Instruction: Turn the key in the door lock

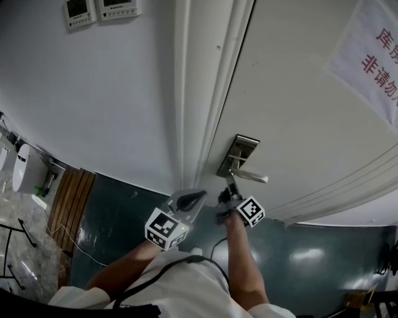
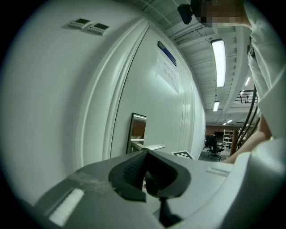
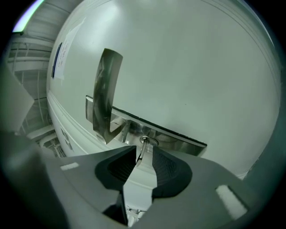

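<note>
A steel lock plate [image 1: 238,152] with a lever handle [image 1: 252,176] sits on the white door [image 1: 298,112]. The key [image 3: 144,147] sticks out of the plate [image 3: 178,141] under the handle [image 3: 105,98]. My right gripper [image 3: 144,156] points level at it. The key's bow lies between the dark pads, against one pad, with a slit left to the other. In the head view this gripper [image 1: 229,197] is just below the handle. My left gripper [image 1: 193,200] hangs beside it by the door frame, its pads [image 2: 134,172] together with nothing held.
The door frame [image 1: 193,93] runs left of the lock, then a white wall with two control panels [image 1: 99,9]. A paper notice [image 1: 373,56] hangs on the door. Wooden slats [image 1: 71,199] and a cable lie on the dark floor at the left.
</note>
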The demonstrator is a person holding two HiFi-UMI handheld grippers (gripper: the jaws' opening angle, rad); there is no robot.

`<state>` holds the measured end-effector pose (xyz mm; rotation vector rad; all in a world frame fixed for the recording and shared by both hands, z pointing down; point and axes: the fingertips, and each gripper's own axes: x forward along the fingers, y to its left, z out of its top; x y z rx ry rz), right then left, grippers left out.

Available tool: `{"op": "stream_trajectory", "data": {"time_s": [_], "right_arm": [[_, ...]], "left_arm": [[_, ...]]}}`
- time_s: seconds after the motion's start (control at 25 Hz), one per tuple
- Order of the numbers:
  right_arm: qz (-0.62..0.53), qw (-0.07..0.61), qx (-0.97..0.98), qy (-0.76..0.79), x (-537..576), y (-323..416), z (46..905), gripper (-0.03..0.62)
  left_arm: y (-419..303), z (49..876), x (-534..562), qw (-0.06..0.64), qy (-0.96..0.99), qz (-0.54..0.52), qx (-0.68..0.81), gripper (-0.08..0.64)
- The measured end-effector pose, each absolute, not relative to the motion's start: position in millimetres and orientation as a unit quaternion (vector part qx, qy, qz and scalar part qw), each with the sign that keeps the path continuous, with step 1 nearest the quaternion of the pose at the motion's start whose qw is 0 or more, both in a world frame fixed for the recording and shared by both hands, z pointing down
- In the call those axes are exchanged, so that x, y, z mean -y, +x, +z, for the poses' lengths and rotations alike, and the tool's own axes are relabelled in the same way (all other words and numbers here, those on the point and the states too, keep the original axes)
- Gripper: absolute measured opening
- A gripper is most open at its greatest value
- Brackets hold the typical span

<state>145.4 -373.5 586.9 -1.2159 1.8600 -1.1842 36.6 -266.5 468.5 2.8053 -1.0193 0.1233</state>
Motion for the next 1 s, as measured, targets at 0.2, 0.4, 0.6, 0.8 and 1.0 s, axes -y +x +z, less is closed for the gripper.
{"op": "stream_trajectory", "data": {"time_s": [0.2,0.4,0.6,0.8,1.0], "right_arm": [[-0.449,0.326,-0.704,-0.443,376,142,582,0.063],[-0.458,0.363,-0.691,-0.425,376,142,581,0.048],[-0.439,0.308,-0.696,-0.478,373,145,584,0.046],[-0.404,0.272,-0.719,-0.495,374,135,573,0.046],[-0.339,0.181,-0.744,-0.546,373,134,573,0.048]], "left_arm": [[53,469,271,0.074,0.944,0.045,0.319,0.005],[55,472,270,0.075,0.946,0.050,0.310,0.005],[52,472,272,0.073,0.947,0.054,0.310,0.005],[49,470,270,0.072,0.947,0.053,0.307,0.005],[45,470,267,0.069,0.947,0.054,0.309,0.005]]}}
